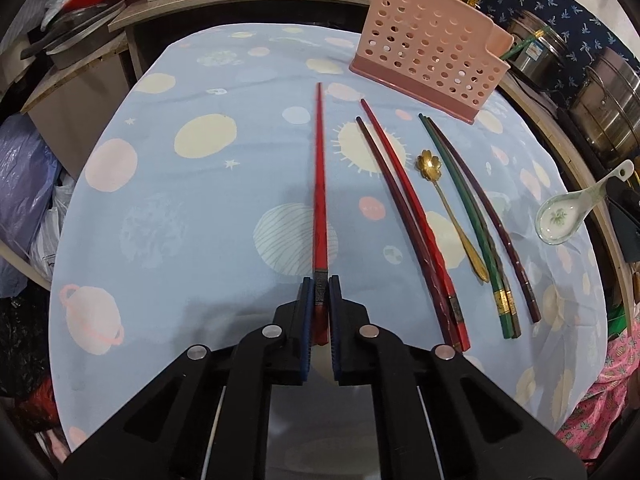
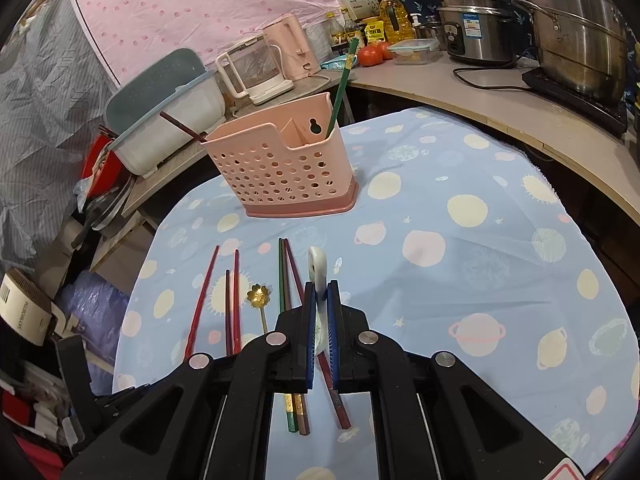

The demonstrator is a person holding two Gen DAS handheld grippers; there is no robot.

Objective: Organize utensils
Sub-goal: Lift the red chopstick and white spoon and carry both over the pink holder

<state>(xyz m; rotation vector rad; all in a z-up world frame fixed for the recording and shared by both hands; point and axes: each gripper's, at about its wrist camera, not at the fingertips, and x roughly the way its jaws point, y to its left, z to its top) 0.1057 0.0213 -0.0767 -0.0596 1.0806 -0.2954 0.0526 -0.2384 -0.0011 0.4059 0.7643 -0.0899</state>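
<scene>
My left gripper [image 1: 321, 282] is shut on the near end of a red chopstick [image 1: 319, 184] that points away across the blue planet-print tablecloth [image 1: 192, 208]. To its right lie a red and dark chopstick pair [image 1: 404, 216], a gold flower spoon [image 1: 448, 208], and green and brown chopsticks [image 1: 470, 220]. My right gripper [image 2: 319, 286] is shut on the handle of a white ceramic spoon [image 2: 316, 268], which the left wrist view shows hanging over the table's right edge. The pink perforated holder [image 2: 280, 168] stands at the back with a green chopstick [image 2: 340, 88] upright in it.
A curved counter [image 2: 500, 108] with steel pots [image 2: 572, 28], a cooker, a kettle [image 2: 290, 48] and bottles wraps the table's far and right sides. Bags and boxes [image 1: 24, 184] crowd the floor on the left. A dish bin [image 2: 168, 120] sits behind the holder.
</scene>
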